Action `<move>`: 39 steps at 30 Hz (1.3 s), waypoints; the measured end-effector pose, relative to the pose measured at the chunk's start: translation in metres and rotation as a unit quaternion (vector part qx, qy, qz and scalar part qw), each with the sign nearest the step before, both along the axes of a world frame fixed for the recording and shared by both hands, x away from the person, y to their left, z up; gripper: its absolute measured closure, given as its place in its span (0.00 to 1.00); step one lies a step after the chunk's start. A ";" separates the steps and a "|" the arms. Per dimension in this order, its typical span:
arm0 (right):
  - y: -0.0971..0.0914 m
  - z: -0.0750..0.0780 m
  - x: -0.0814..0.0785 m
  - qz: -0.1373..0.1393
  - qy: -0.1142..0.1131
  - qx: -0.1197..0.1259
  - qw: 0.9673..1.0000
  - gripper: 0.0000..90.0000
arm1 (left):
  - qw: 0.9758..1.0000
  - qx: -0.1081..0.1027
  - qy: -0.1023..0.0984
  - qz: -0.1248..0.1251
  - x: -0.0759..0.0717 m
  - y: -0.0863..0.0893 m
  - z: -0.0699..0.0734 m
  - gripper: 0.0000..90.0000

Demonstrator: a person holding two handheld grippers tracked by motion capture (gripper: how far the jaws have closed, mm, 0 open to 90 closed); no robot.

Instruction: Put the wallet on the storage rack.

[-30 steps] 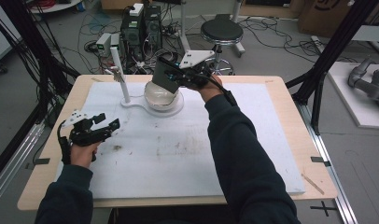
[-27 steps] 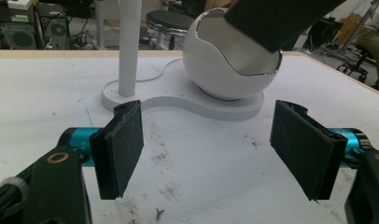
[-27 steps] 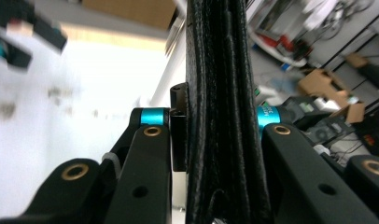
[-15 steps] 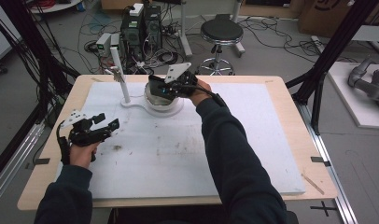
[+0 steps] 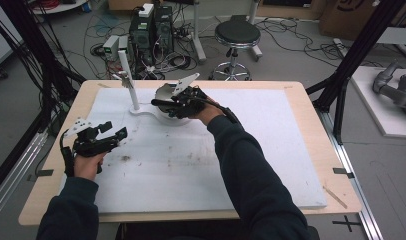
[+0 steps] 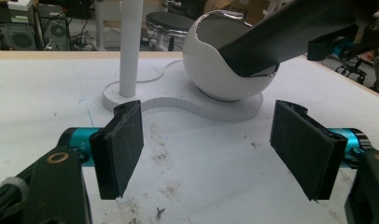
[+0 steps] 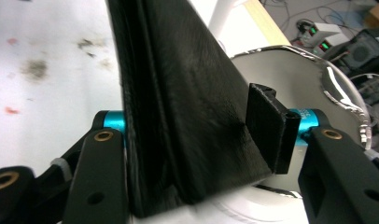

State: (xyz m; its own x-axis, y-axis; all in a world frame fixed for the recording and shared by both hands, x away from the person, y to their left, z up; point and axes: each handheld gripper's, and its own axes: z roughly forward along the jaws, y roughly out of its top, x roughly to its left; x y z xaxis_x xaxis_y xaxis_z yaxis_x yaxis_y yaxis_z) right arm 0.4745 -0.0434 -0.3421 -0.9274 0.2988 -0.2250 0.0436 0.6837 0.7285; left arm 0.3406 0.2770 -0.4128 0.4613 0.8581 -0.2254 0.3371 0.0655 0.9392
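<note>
Resting in one white bowl [image 6: 215,70], one black wallet [image 7: 187,107] sits between the right gripper's [image 5: 178,102] just-opening jaws; left gripper [image 6: 211,149] wide open, empty.

Matt black leather wallet [image 7: 187,107]; glossy bowl [image 6: 211,60]

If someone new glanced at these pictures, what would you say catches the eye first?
The white round bowl on its white base at the table's far side, with a flat black leather-like piece resting against its rim between the right hand-held gripper's opening jaws. Then the left hand-held gripper, open and idle over the stained white mat.
</note>
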 end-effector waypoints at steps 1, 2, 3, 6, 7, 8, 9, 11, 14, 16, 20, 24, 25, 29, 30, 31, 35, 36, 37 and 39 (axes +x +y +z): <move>-0.001 -0.001 -0.002 0.002 -0.002 0.009 1.000 0.53 | 1.000 0.001 0.000 0.001 0.000 0.000 0.000 0.29; -0.003 -0.002 -0.005 0.002 -0.008 0.022 1.000 0.53 | 1.000 -0.001 0.000 0.002 0.000 0.000 0.000 0.29; -0.005 -0.003 -0.007 0.001 -0.006 0.033 0.999 0.53 | 1.000 0.000 0.000 0.001 0.000 0.000 0.000 0.29; -0.008 -0.003 -0.007 -0.003 0.007 0.032 0.999 0.52 | 1.000 0.003 0.002 -0.001 0.000 0.000 0.000 0.29; -0.008 -0.003 -0.007 -0.004 0.008 0.037 0.999 0.52 | 1.000 0.003 0.001 0.000 0.000 0.000 0.000 0.29; -0.009 -0.001 -0.007 -0.004 0.011 0.038 0.999 0.52 | 1.000 0.002 0.000 0.000 0.000 0.000 0.000 0.29; -0.009 -0.001 -0.007 -0.002 0.008 0.041 0.999 0.52 | 1.000 0.000 0.000 0.001 0.000 0.000 0.000 0.29; -0.010 0.000 -0.007 -0.002 0.014 0.044 0.999 0.50 | 1.000 0.001 0.001 0.002 0.000 0.001 0.000 0.29; -0.014 0.001 -0.008 -0.002 0.036 0.048 0.998 0.49 | 1.000 0.000 0.001 0.002 0.000 0.001 0.000 0.29; -0.016 0.001 -0.007 0.001 0.038 0.049 0.998 0.49 | 1.000 0.001 0.001 0.002 0.000 0.001 0.000 0.29; -0.020 0.001 -0.006 0.005 0.062 0.057 0.996 0.46 | 1.000 -0.002 0.001 0.003 -0.001 0.002 0.000 0.29; -0.021 0.002 -0.007 0.009 0.076 0.067 0.995 0.44 | 1.000 -0.002 0.001 0.003 0.000 0.002 0.000 0.29; -0.020 0.003 -0.007 0.013 0.075 0.072 0.995 0.45 | 1.000 -0.001 0.001 0.002 -0.001 0.002 0.000 0.29; -0.016 0.002 -0.011 0.030 0.051 0.039 0.998 0.56 | 1.000 -0.001 0.002 0.003 -0.001 0.002 0.000 0.29; -0.014 0.000 -0.013 0.034 0.041 0.020 0.998 0.57 | 1.000 -0.001 0.002 0.002 -0.001 0.002 0.000 0.29; -0.012 -0.002 -0.014 0.039 0.035 0.006 0.999 0.58 | 1.000 0.000 0.002 0.003 -0.001 0.001 0.000 0.29; -0.011 0.000 -0.016 0.040 0.011 -0.006 0.999 0.66 | 1.000 -0.001 0.001 0.004 -0.001 0.002 0.000 0.29; -0.012 0.000 -0.015 0.040 0.007 -0.005 0.999 0.67 | 1.000 -0.002 0.001 0.004 -0.001 0.002 0.000 0.29; -0.014 0.001 -0.014 0.042 0.005 -0.004 0.999 0.67 | 1.000 -0.001 0.001 0.004 -0.001 0.003 0.000 0.29; -0.015 0.001 -0.013 0.044 0.004 -0.004 0.999 0.67 | 1.000 -0.002 0.002 0.005 -0.001 0.003 0.000 0.29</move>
State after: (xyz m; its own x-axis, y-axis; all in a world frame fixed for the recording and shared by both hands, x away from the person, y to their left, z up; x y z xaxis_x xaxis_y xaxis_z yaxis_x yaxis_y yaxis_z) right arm 0.4619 -0.0583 -0.3407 -0.9520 0.2141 -0.2188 -0.0108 0.6907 0.7230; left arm 0.3394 0.2801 -0.4128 0.4518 0.8618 -0.2305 0.3409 0.0719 0.9373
